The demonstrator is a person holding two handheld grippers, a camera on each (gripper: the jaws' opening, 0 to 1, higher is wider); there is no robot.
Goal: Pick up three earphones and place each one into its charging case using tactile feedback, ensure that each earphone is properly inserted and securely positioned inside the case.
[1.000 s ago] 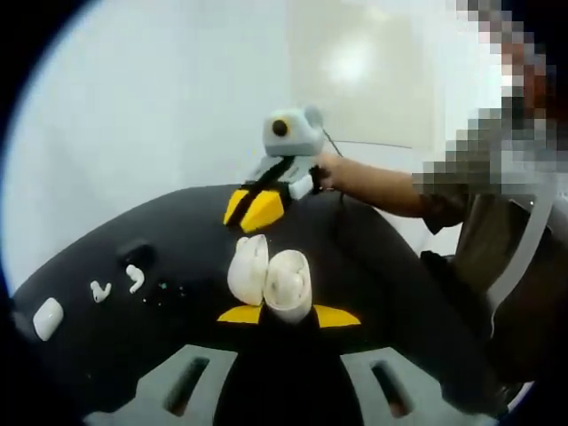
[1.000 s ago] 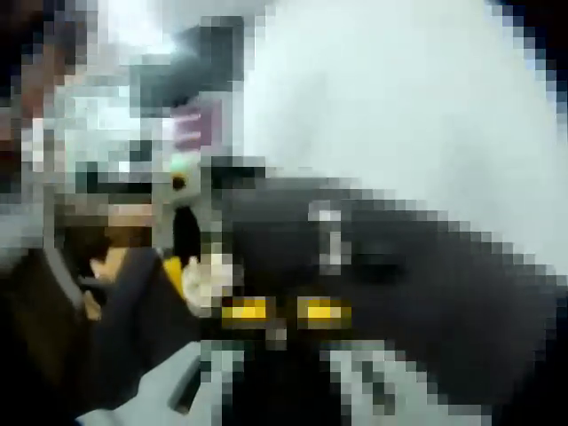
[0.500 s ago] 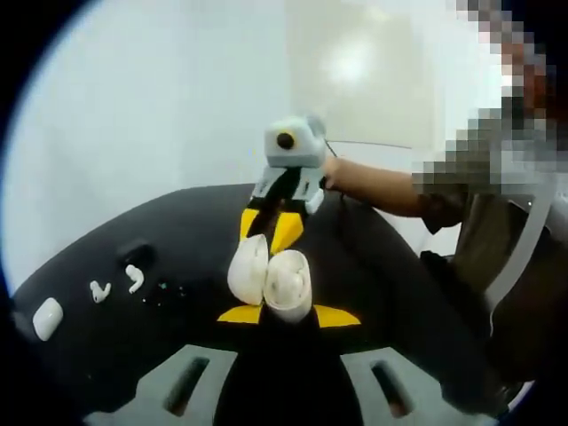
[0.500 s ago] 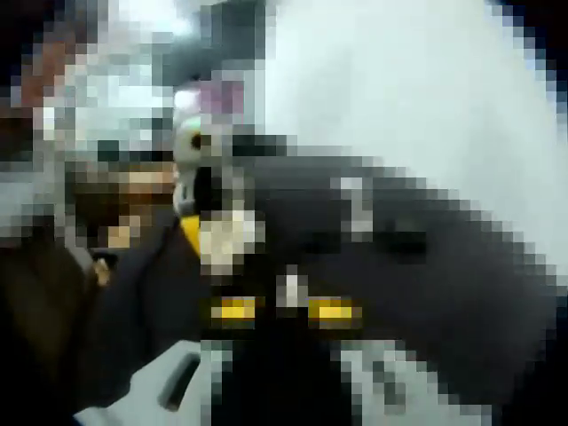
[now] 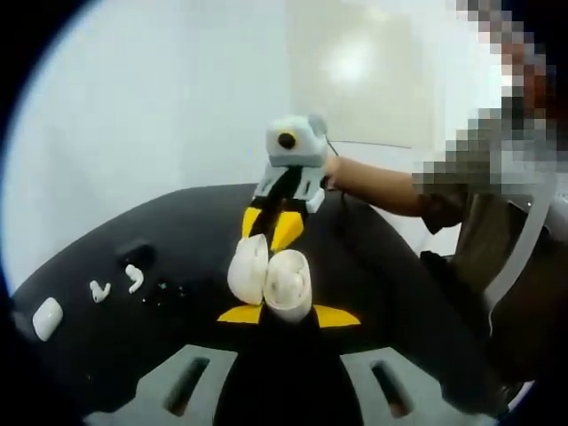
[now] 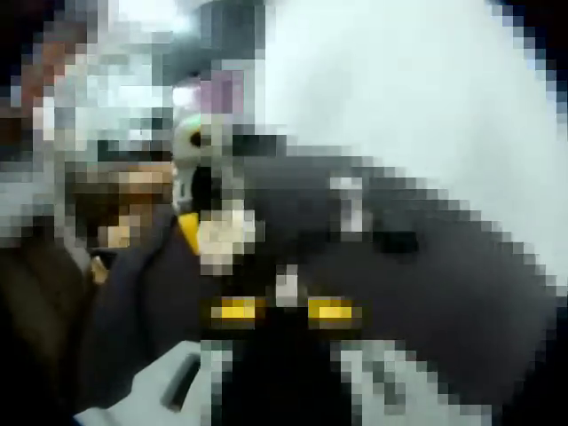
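Earphone case (image 5: 271,280), white and hinged open, sits pinched between the yellow-tipped jaws of the left tool (image 5: 288,314), held above a black bench (image 5: 390,293). In the left gripper view the right tool (image 5: 273,232) reaches in from behind, its yellow tips drawn close together and touching the top edge of the open case; whether they grip an earphone there cannot be told. A person's hand (image 5: 330,171) holds that tool. Off to the left on the bench lie two loose white earphones (image 5: 115,284), just beside each other, and a closed white case (image 5: 47,318) near the edge. The right gripper view is too heavily pixelated to read.
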